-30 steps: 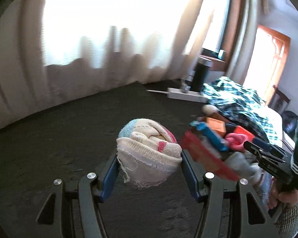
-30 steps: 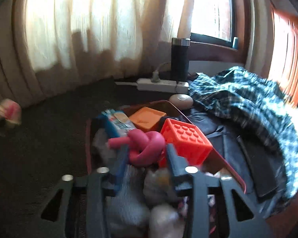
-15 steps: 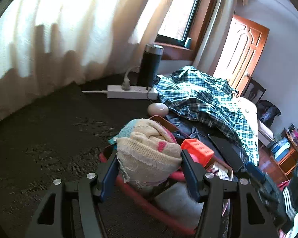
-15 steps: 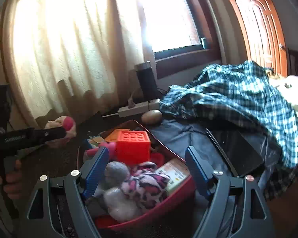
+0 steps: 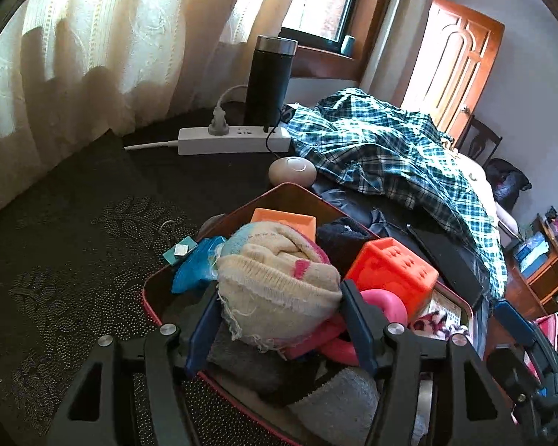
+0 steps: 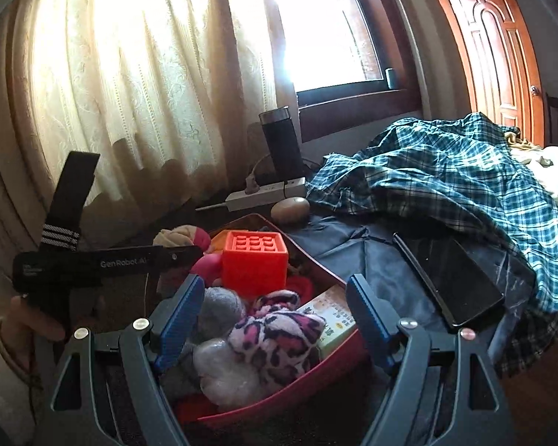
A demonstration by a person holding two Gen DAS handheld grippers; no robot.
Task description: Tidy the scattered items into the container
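My left gripper [image 5: 279,319] is shut on a rolled cream, pink and blue sock [image 5: 275,278] and holds it over the near-left part of the red container [image 5: 150,297]. The container holds an orange studded cube [image 5: 390,271], a pink knotted toy [image 5: 387,306], a blue packet [image 5: 195,264] and grey socks. In the right wrist view the same container [image 6: 297,397] lies below my open, empty right gripper [image 6: 275,312], with a leopard-print sock [image 6: 279,334], the cube [image 6: 255,260] and the held sock [image 6: 178,238] in it or over it.
A white power strip [image 5: 234,139], a black tumbler [image 5: 269,78] and a beige oval gadget [image 5: 292,171] stand behind the container. A plaid shirt [image 5: 383,152] and a black tablet [image 6: 446,282] lie to its right. Curtains hang at the back.
My left gripper carried the sock from the dark cloth at the left to above the container. My right gripper let go of the pink knotted toy, opened and drew back.
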